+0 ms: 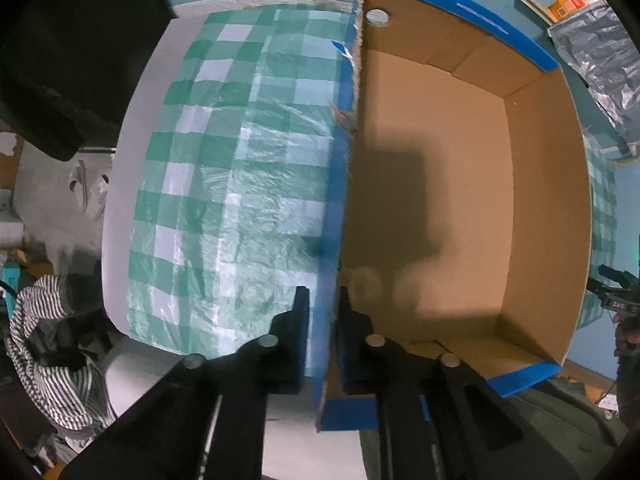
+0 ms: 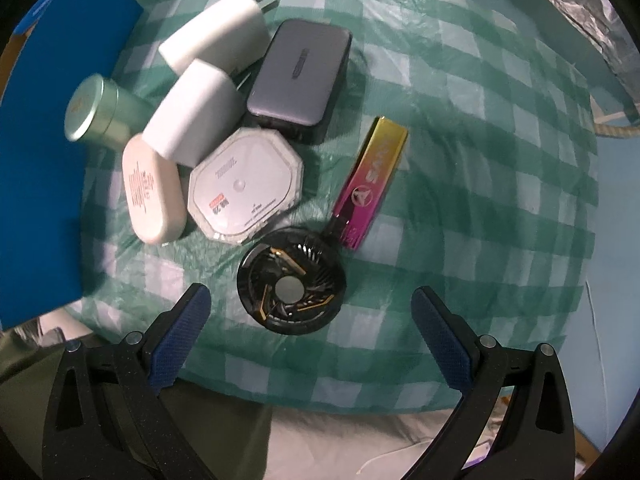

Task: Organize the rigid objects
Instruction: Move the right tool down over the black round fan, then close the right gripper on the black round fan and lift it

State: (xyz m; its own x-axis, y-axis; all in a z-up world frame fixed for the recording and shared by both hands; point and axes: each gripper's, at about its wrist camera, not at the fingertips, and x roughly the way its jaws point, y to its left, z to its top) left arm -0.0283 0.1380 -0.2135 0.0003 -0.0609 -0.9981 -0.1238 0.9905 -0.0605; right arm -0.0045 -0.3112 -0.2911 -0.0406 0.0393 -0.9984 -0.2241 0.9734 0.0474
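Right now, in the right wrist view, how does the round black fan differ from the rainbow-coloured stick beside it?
The round black fan is a flat disc, dark, with gold accents and a silver hub. The rainbow stick is long and narrow, with a glossy yellow-to-pink finish and white lettering. The fan sits nearer the open right hand-held gripper, while the stick lies farther off, angled diagonally. Both rest on the green checked cloth, outside the box.

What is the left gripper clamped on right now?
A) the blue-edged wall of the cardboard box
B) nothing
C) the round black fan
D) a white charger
A: the left gripper has one finger on each side of the box wall, shut on it.
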